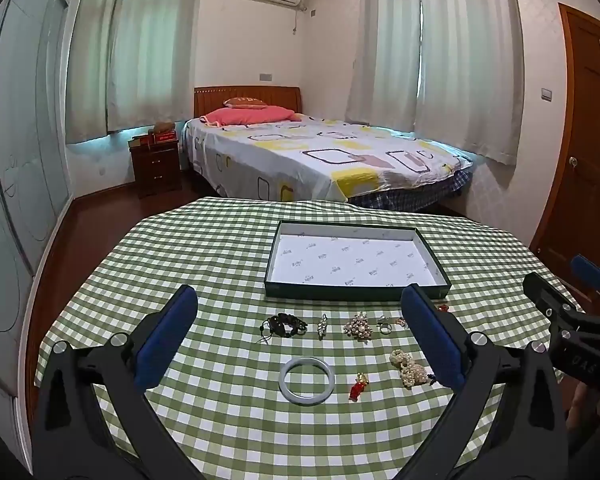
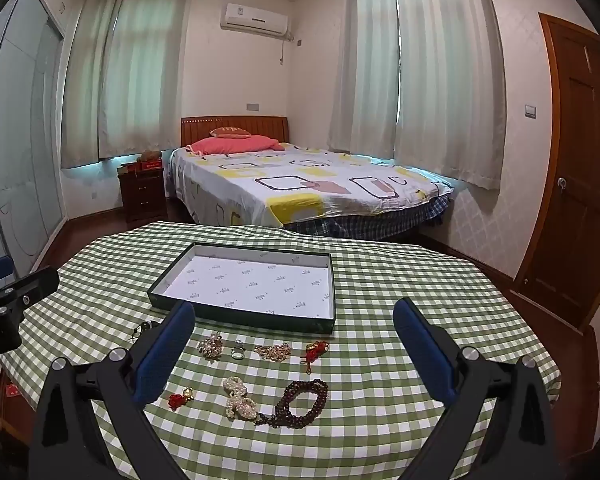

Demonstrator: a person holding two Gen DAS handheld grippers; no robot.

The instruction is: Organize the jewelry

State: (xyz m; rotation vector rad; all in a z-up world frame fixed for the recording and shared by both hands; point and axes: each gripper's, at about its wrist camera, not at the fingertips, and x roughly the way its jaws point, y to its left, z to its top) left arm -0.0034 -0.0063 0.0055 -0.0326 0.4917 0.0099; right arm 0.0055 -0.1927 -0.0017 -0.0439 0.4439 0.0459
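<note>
Jewelry lies in loose rows on the green checked tablecloth [image 1: 220, 264], in front of a shallow dark box [image 1: 356, 293] lined with white paper. My left gripper [image 1: 299, 295] hovers open above a pale jade bangle [image 1: 307, 380], a black bead bracelet [image 1: 284, 325], a pearl brooch [image 1: 358, 325], a ring [image 1: 385, 326] and a red charm [image 1: 358, 387]. My right gripper [image 2: 294, 306] also stands open, over a pearl bracelet [image 2: 240, 398], a dark wooden bead bracelet [image 2: 304, 402], a gold chain [image 2: 274, 351] and a red knot charm [image 2: 315, 350]. Neither gripper holds anything.
Beyond the table stands a bed [image 1: 324, 160] with a patterned sheet, and a wooden nightstand [image 1: 156, 164] is at its left. A brown door [image 2: 576, 168] is on the right and a glass wardrobe front [image 1: 16, 152] on the left. The box [image 2: 240, 316] has nothing in it.
</note>
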